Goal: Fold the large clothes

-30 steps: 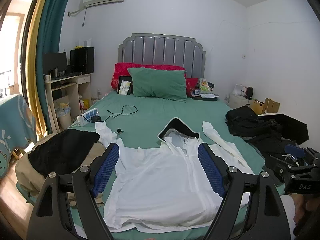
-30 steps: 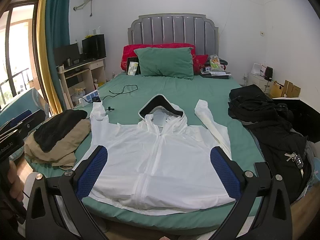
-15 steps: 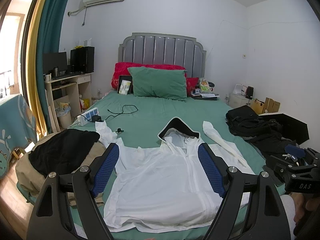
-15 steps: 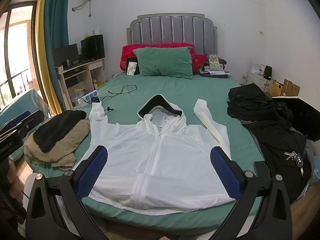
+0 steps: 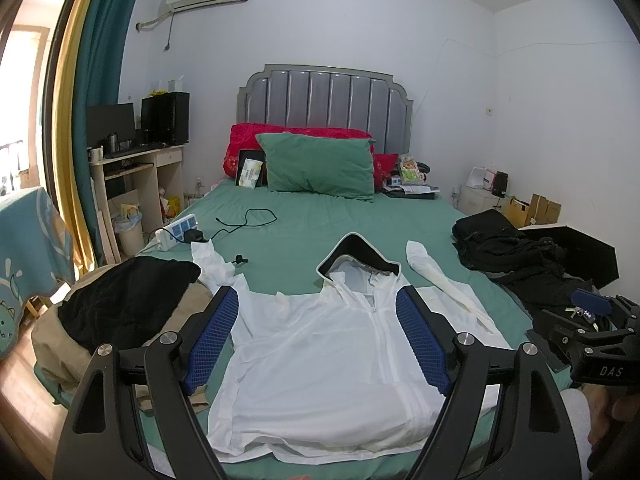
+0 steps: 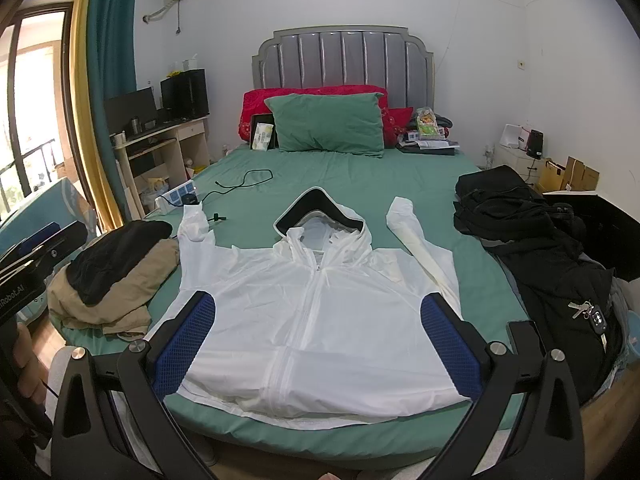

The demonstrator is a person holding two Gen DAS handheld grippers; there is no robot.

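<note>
A: Right wrist view. Which items appear, largest first, and where?

B: Bed (image 6: 360,184) with green sheet, carrying everything. White hooded jacket (image 6: 316,300) spread flat, front up and zipped, hem along the bed's foot edge, hood (image 6: 320,216) pointing to the headboard; its long axis runs foot to head. Both sleeves angle up toward the head end. Black clothes pile (image 6: 532,248) along the bed's right edge; tan and black clothes heap (image 6: 108,276) at the left foot corner. Green pillow (image 6: 328,124) at the head edge.

A: And the tongs?

B: Right gripper (image 6: 316,356): jaws wide apart, holding nothing, poised above the foot edge, framing the jacket's lower half. Left gripper (image 5: 318,344): also spread apart and empty, in its own view framing the jacket's chest.

A: Which relation governs the coming move?

B: The jacket lies straight ahead of both tongs, its zip line running away from them. Judged from the views, the left sleeve (image 5: 212,264) falls nearer the left gripper and the right sleeve (image 6: 416,236) nearer the right gripper. A first fold would probably bring a sleeve or side panel in across the zip line; folding appears not yet begun.
</note>
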